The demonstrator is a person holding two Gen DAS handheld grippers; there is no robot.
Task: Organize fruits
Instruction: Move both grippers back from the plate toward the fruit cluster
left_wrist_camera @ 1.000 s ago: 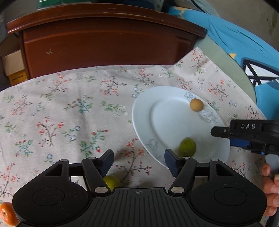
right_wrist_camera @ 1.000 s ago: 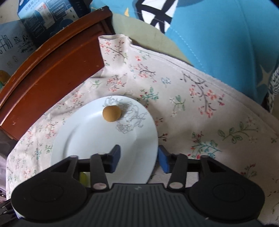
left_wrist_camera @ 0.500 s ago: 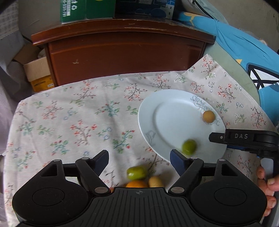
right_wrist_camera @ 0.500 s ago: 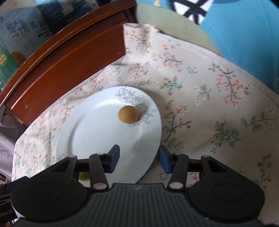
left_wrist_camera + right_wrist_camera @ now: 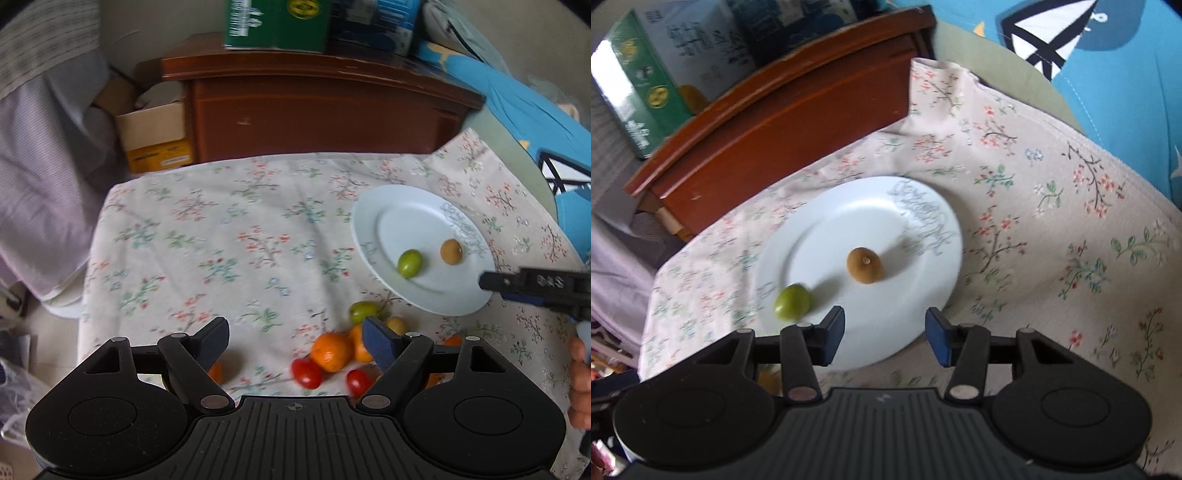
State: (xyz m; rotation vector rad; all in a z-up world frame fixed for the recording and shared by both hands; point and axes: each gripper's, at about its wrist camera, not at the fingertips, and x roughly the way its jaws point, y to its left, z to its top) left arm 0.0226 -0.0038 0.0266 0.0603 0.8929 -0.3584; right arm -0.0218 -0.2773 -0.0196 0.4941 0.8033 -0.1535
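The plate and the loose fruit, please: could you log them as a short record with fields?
plate: white plate on the flowered cloth
on plate: green fruit, brown fruit
off plate: oranges, red tomatoes, another green fruit
left claw: open, empty
right claw: open, empty, over the plate's near rim

Left gripper (image 5: 295, 341), jaws wide and empty, hung above the floral-clothed surface (image 5: 221, 240); white plate (image 5: 376, 221) held a green fruit (image 5: 409, 263) and a brown fruit (image 5: 451, 251); oranges (image 5: 331, 351) and red tomatoes (image 5: 306, 373) lay nearby.
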